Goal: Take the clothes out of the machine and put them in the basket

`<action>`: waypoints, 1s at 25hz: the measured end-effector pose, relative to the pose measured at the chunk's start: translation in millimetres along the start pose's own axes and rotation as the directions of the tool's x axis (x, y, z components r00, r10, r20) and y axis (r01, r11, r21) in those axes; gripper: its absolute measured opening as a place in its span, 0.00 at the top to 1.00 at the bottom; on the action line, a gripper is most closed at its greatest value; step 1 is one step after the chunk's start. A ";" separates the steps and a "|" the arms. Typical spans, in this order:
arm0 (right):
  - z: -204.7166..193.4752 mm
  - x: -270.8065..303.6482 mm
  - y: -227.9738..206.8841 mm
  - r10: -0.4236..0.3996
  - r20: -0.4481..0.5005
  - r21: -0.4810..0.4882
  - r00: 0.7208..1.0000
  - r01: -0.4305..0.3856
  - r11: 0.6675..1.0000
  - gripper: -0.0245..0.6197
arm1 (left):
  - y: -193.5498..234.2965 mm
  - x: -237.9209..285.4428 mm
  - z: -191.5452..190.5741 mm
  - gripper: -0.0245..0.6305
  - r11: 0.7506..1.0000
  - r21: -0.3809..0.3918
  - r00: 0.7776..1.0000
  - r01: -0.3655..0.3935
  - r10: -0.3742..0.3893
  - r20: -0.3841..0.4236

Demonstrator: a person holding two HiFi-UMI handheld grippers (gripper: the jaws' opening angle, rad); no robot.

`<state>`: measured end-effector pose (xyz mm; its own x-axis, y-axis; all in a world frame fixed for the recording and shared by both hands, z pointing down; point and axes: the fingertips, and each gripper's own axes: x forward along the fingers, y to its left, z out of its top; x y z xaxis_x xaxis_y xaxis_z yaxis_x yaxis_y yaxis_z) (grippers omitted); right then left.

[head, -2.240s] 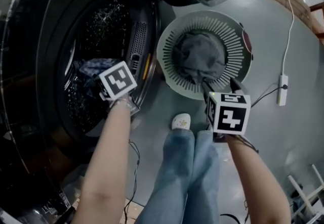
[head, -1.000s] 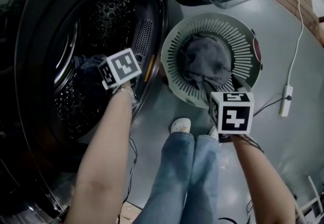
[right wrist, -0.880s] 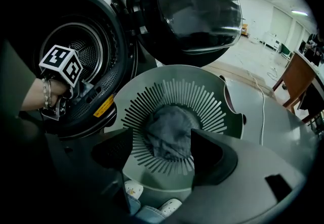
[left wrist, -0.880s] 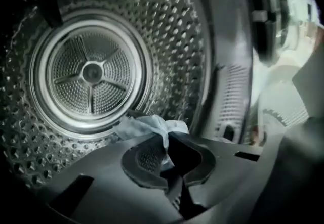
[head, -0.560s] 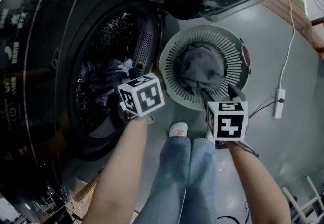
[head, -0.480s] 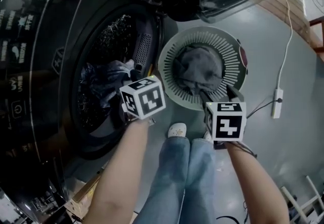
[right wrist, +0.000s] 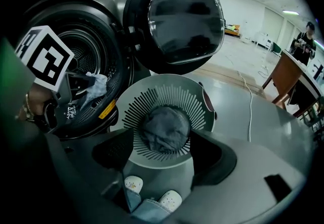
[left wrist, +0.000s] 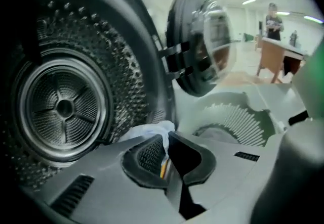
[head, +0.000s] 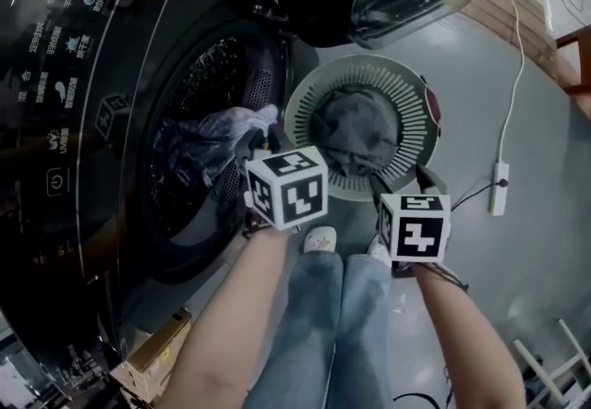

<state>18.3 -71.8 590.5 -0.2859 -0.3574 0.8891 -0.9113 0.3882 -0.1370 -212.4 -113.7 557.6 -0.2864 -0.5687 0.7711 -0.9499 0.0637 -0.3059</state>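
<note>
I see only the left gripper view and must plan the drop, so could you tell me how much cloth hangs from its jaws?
Observer: The left gripper is shut on the pale end of a dark blue garment; the rest trails into the drum.
Operator: Thanks; is the basket empty?
Observer: No, a grey garment lies in the middle of the basket.
Operator: And where is the right gripper?
Observer: The right gripper is open and empty, at the basket's near rim.

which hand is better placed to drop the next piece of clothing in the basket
Left: the left gripper is shut on a pale garment at the drum mouth, beside the basket. The right gripper hangs open and empty over the basket.
</note>
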 end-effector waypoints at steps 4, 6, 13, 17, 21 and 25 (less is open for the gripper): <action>0.5 -4.7 -5.1 -0.017 0.015 0.011 1.000 0.017 1.000 0.55 | -31.7 -8.8 18.1 0.94 0.993 0.023 0.991 0.112 -0.113 0.068; -0.4 -4.8 -7.3 -0.025 0.017 0.012 1.000 0.025 1.000 0.56 | -48.0 -12.6 26.7 0.94 0.981 0.007 0.976 0.193 -0.193 0.098; -15.4 -8.7 -22.3 -0.056 0.002 0.035 0.998 0.056 0.998 0.56 | -123.5 -56.0 58.4 0.94 0.788 0.080 0.751 0.610 -0.608 0.258; -23.0 -11.5 -34.6 -0.073 -0.001 0.074 0.997 0.073 0.995 0.56 | -159.5 -88.6 74.9 0.94 0.657 0.146 0.602 0.739 -0.743 0.294; -24.9 -13.8 -45.2 -0.088 0.001 0.102 0.996 0.088 0.991 0.56 | -179.3 -108.2 87.6 0.94 0.594 0.187 0.527 0.782 -0.791 0.309; -23.0 -15.7 -51.3 -0.095 0.019 0.137 0.995 0.091 0.986 0.60 | -179.8 -97.0 80.4 0.94 0.635 0.166 0.582 0.755 -0.765 0.277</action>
<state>76.4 -66.5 593.6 -0.2039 -0.4082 0.8898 -0.9655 0.2343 -0.1138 -3.7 -136.0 493.0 0.5941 -0.6066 0.5283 -0.7984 -0.5247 0.2955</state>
